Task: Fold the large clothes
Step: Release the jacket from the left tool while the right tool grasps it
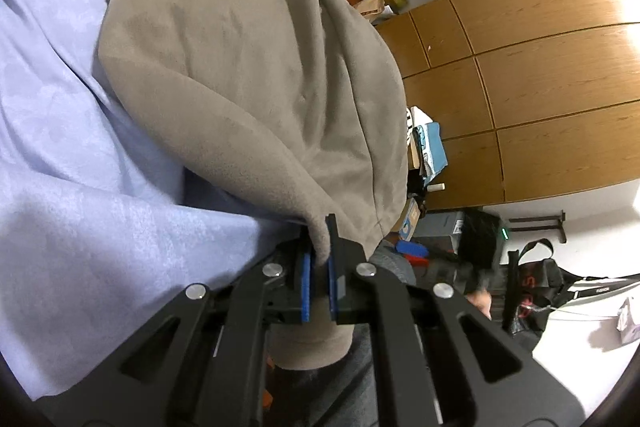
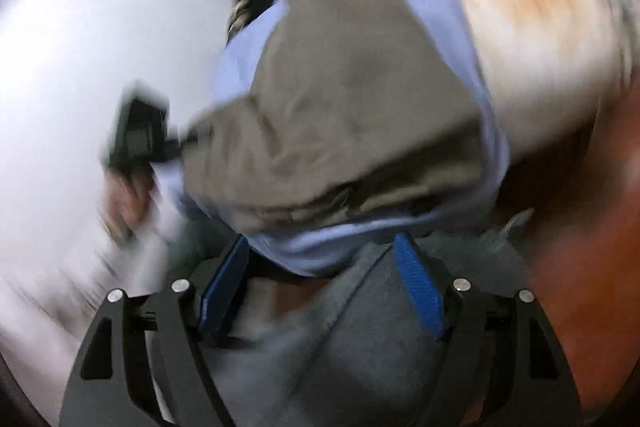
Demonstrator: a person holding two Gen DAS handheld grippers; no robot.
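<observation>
Left wrist view: left gripper [image 1: 320,263] is pinching the fleece [image 1: 248,67] edge between its pads; right gripper [image 2: 320,287] is hanging spread wide, gripping nothing, with fleece beyond its fingertips.

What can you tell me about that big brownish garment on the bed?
The garment is a large taupe piece of soft, fleecy-looking cloth, rumpled into broad folds. It lies on a pale blue sheet and reaches the bed's edge. One edge is pinched between the blue pads of the left tool, with some cloth hanging below them. The right wrist view is blurred; there the right tool is open and apart from it. Which kind of garment it is cannot be told.
</observation>
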